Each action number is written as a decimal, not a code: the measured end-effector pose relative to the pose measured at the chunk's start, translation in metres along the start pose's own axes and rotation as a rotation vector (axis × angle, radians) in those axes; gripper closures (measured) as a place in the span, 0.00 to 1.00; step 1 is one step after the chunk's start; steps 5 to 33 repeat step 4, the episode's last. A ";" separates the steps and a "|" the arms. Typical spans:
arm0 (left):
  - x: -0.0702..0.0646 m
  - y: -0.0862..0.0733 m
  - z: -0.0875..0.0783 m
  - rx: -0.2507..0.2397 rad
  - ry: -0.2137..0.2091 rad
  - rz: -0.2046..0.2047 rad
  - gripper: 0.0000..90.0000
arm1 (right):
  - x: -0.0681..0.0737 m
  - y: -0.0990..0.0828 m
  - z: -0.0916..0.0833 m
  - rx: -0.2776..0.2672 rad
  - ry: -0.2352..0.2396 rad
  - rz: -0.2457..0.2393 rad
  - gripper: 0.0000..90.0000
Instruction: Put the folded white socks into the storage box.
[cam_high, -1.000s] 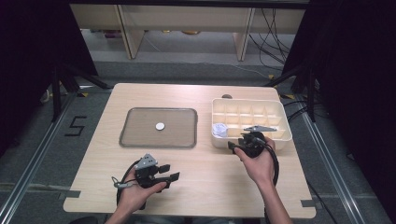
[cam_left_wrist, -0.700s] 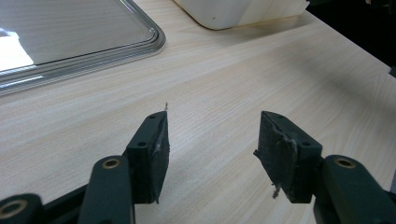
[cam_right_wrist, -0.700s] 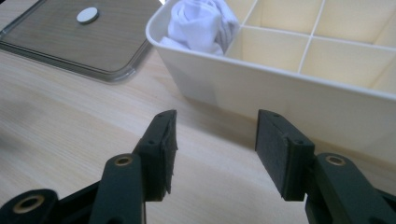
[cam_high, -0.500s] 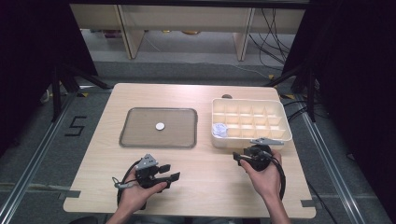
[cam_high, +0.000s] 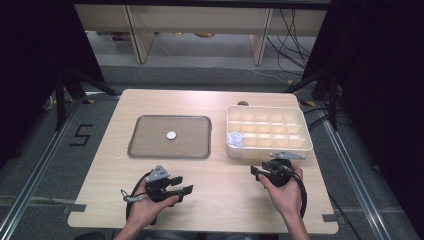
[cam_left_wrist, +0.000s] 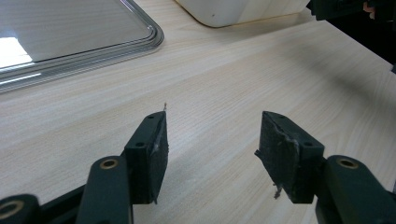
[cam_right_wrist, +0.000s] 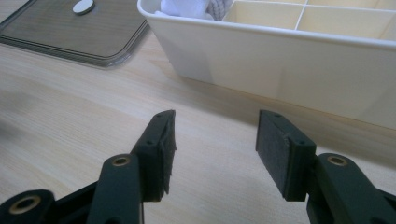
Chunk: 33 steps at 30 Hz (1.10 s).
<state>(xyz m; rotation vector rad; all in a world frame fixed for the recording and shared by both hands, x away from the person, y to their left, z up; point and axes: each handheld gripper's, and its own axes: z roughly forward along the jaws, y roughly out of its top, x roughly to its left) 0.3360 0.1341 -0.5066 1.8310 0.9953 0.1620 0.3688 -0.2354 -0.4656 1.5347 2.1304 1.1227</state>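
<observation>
Small white flat disc (cam_high: 171, 135) lies mid-tray, left half of desk, well apart from both grippers. Judged light, stiff, thin, likely slippery; take it by rim, jaws low.

Left gripper (cam_left_wrist: 210, 140): near front edge, jaws wide apart, empty.

Right gripper (cam_right_wrist: 215, 140): jaws wide apart, empty, just before cream plastic divided box (cam_right_wrist: 289, 60).

Grey shallow rectangular tray (cam_high: 150, 147) mid-desk. White crumpled item (cam_high: 235, 140) in box's near-left compartment.

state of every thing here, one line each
left hand-held gripper: open, nothing between the jaws, low over the table
right hand-held gripper: open, holds nothing, near the box
tray: flat on the table, one small white disc on it
compartment box: open-topped, white item in a near-left cell
</observation>
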 end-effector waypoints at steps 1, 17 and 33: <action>0.000 0.000 0.000 0.002 0.001 0.000 0.46 | 0.000 0.000 0.000 0.000 -0.003 0.002 0.53; 0.000 0.000 0.000 -0.002 0.002 -0.003 0.46 | 0.000 -0.001 -0.001 0.001 -0.003 0.009 0.53; 0.000 0.000 0.000 -0.002 0.002 -0.003 0.46 | 0.000 -0.001 -0.001 0.001 -0.003 0.009 0.53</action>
